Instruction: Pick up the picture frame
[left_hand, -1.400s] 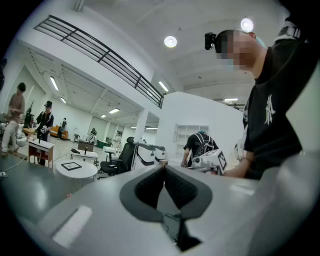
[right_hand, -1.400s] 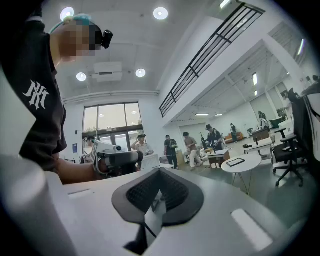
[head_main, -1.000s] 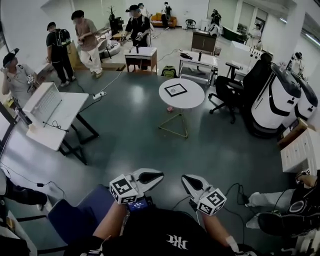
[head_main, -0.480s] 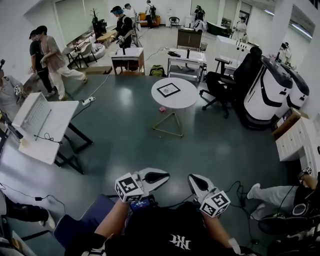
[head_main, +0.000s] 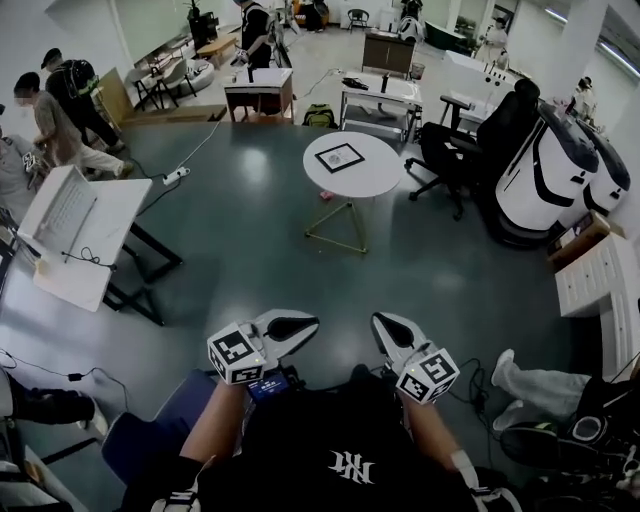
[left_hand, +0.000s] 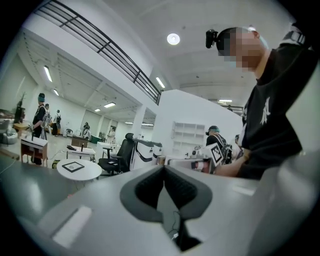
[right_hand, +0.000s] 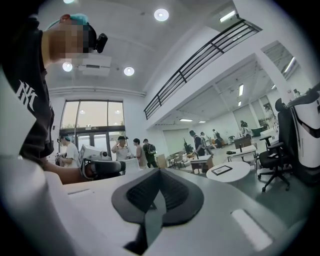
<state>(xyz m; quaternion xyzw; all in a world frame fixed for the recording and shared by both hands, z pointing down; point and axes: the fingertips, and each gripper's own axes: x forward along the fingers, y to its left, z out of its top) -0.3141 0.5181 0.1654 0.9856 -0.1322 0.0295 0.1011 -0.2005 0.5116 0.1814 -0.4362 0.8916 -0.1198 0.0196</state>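
A black picture frame (head_main: 340, 157) lies flat on a small round white table (head_main: 372, 180) across the room. The frame (left_hand: 73, 167) shows far off at the left of the left gripper view, and the frame (right_hand: 221, 170) at the right of the right gripper view. Both grippers are held level in front of the person's chest, several steps from the table. My left gripper (head_main: 312, 324) is shut with nothing in it, its tip (left_hand: 164, 167) closed. My right gripper (head_main: 379, 321) is shut and empty too, its tip (right_hand: 159, 171) closed.
A black office chair (head_main: 470, 150) and white robot bodies (head_main: 560, 175) stand right of the round table. A slanted white desk (head_main: 75, 235) is at the left, white drawers (head_main: 595, 290) at the right. Several people stand at the far left and back. Dark green floor lies between me and the table.
The view has advanced toward the round table, which now sits nearer. Both grippers have travelled along with the person and stay shut. The people at the left have shifted.
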